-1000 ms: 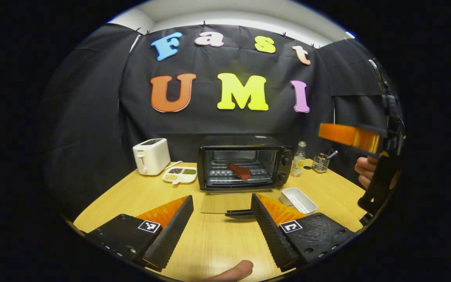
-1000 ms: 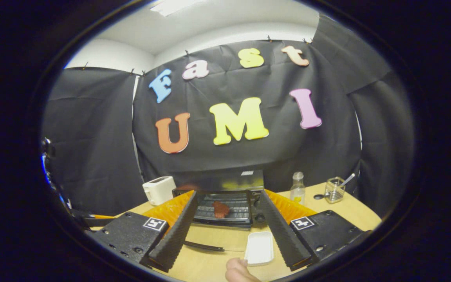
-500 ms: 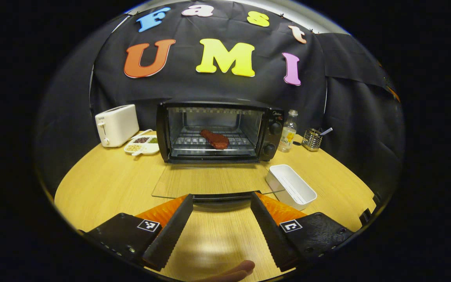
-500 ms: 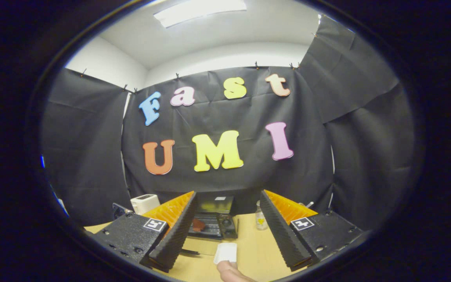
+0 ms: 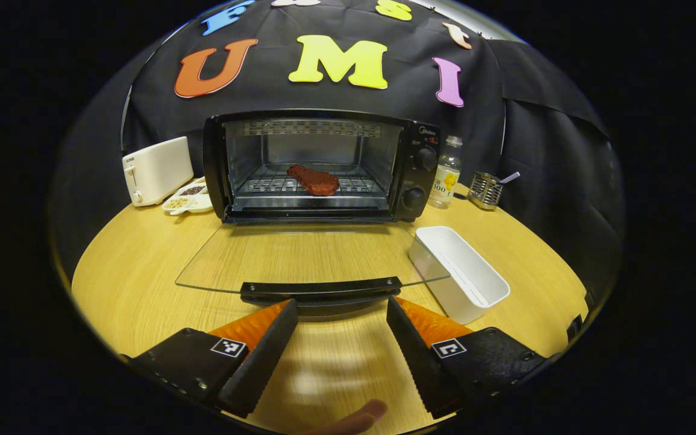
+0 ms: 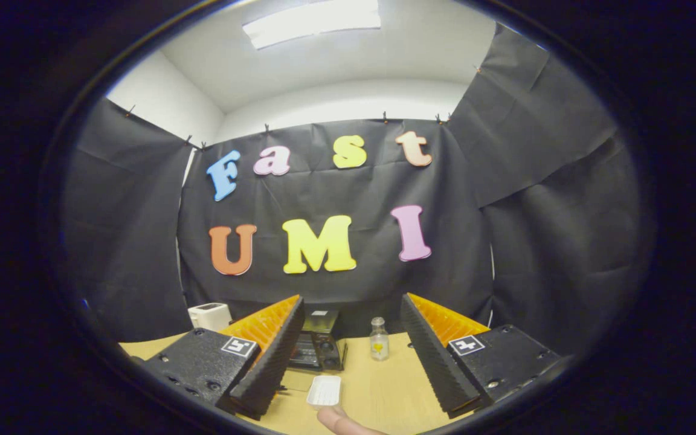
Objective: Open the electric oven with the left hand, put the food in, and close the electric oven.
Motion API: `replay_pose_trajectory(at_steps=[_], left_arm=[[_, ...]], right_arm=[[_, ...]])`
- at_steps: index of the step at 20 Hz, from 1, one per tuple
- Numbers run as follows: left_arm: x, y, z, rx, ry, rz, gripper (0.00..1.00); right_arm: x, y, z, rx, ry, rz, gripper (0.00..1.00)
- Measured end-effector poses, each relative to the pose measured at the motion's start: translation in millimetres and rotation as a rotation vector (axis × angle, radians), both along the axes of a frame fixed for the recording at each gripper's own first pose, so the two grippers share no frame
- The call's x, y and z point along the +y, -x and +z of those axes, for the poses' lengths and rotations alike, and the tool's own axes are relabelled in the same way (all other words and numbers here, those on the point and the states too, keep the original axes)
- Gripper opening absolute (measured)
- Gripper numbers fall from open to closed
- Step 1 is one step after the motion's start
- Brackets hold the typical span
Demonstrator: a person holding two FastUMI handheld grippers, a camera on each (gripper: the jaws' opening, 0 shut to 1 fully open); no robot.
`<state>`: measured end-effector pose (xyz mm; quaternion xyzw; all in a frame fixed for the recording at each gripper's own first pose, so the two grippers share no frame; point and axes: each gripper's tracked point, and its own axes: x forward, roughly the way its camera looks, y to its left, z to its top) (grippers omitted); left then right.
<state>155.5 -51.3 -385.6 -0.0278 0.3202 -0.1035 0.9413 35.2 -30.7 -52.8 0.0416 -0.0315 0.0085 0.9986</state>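
**Oven open, meat on the rack**

The electric oven (image 5: 318, 166) stands open, its glass door (image 5: 306, 260) flat over the table (image 5: 136, 272). The piece of meat (image 5: 313, 179) lies on the rack. The left claw (image 5: 339, 314) is spread near the door handle (image 5: 321, 290); the right claw (image 6: 351, 329), raised, is spread too.

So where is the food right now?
In the left gripper view the piece of meat lies on the wire rack inside the open oven, near the middle, with the toaster to the oven's left and the bottle to its right.
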Motion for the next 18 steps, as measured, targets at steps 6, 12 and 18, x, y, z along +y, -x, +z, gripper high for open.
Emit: replay_pose_trajectory(at_steps=[6, 12, 18], left_arm=[[-0.3, -2.7, -6.7, 0.035, -0.013, 0.006, 0.93], [-2.1, -3.2, 7.4, 0.000, 0.003, 0.014, 0.93], [-1.1, -11.7, 38.4, -0.062, 0.024, 0.016, 0.92]], right_arm=[[0.0, 12.3, -7.4, 0.013, -0.025, 0.012, 1.00], [-5.7, 14.9, -17.3, 0.062, -0.022, 0.001, 1.00], [-11.3, 16.5, -17.9, 0.062, -0.025, -0.016, 0.96]])
